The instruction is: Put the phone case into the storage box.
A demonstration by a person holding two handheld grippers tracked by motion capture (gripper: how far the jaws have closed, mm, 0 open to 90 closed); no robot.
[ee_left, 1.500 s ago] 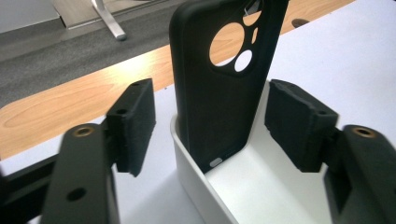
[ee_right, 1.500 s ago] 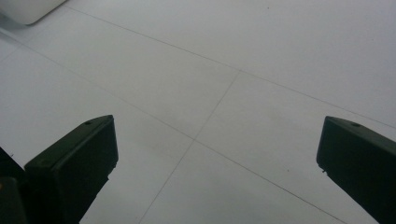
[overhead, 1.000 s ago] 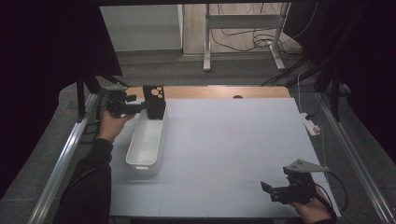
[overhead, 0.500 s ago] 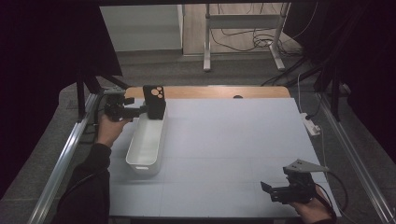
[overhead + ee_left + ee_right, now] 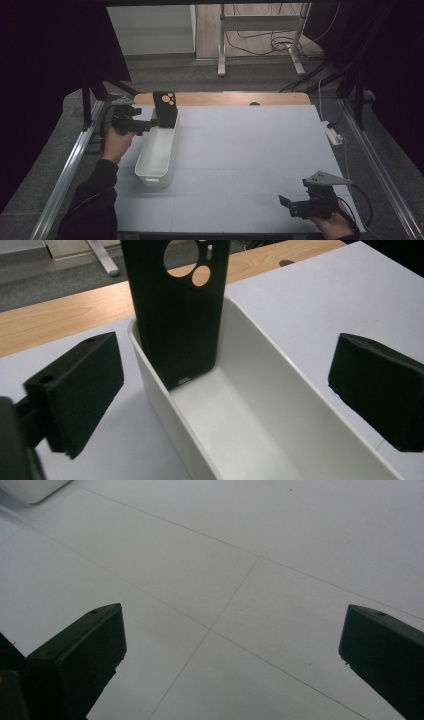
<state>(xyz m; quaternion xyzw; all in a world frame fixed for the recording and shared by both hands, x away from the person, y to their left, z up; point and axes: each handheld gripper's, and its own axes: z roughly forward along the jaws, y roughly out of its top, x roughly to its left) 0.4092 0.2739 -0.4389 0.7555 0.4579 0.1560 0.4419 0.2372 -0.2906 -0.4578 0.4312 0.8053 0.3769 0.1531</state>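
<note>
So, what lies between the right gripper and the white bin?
Only bare table lies between the right gripper and the white bin, as the high view shows.

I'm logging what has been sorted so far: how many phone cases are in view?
1. A black phone case stands upright against the far end wall of the white bin, just ahead of the open left gripper. Nothing else lies in the bin.

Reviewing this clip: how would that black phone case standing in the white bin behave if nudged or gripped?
The phone case stands nearly upright on its short end, leaning against the white bin's end wall, so a nudge would probably tip it. It looks thin, hollow and probably light. Its matte surface suggests soft material that may flex if squeezed.
</note>
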